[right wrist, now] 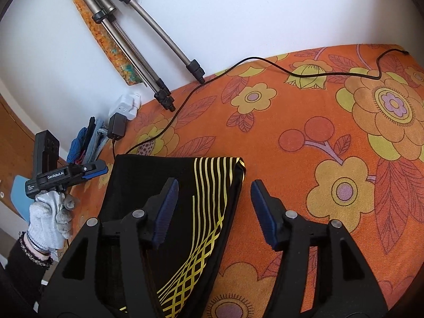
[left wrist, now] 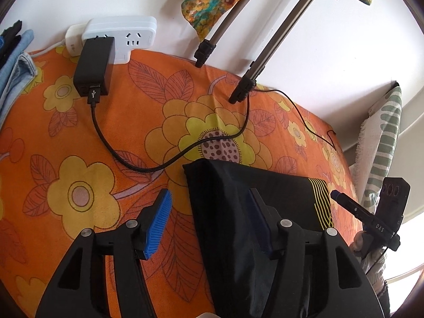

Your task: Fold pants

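Observation:
The black pants [left wrist: 238, 206] with yellow line pattern lie folded into a narrow stack on the orange flowered bedspread [left wrist: 92, 145]. My left gripper [left wrist: 209, 220] is open and empty, straddling the stack's left edge. In the right wrist view the pants [right wrist: 169, 185] show their yellow stripes. My right gripper [right wrist: 214, 212] is open and empty, straddling the stack's right edge. The left gripper [right wrist: 95, 171] also shows at the stack's far left corner, held by a gloved hand.
A black charger [left wrist: 94, 70] in a white power strip [left wrist: 124, 34] and its cable [left wrist: 159, 167] lie on the bed behind the pants. Tripod legs [left wrist: 249, 84] stand at the wall. Folded denim clothes [left wrist: 13, 63] sit at the far left. A thin cable [right wrist: 318, 75] crosses the bedspread.

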Demonstrator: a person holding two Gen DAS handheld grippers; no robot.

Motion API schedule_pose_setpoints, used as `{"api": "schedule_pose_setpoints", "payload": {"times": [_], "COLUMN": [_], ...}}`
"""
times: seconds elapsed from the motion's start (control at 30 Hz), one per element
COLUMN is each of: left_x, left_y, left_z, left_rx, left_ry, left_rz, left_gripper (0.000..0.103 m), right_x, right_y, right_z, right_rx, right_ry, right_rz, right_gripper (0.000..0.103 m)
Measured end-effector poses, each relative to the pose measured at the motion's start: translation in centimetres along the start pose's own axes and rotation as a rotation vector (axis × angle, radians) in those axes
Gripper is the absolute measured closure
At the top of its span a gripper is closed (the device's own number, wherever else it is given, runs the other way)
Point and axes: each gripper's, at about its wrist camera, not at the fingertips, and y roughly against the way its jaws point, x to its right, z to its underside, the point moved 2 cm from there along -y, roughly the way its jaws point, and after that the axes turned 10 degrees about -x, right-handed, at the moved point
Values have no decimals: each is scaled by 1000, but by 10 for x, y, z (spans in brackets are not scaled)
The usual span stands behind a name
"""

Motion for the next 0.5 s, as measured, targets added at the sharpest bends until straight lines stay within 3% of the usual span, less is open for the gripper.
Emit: {"api": "schedule_pose_setpoints", "payload": {"times": [0.07,0.17,0.5], "left_x": [1,3,12], "left_y": [-3,-7,-21], "left_z": [2,2,-1], "left_rx": [2,6,23], "left_ry": [-12,-21,-70], "left_rz": [-17,-40,-89], "left_gripper": [45,45,45], "right_x": [1,1,-1], "right_y": [-2,-5,-24], "right_z": [-2,-4,-5], "right_rx": [11,3,-40], "right_ry": [-3,-4,40], "right_rz": [12,1,84], "right_gripper": [38,37,37]}}
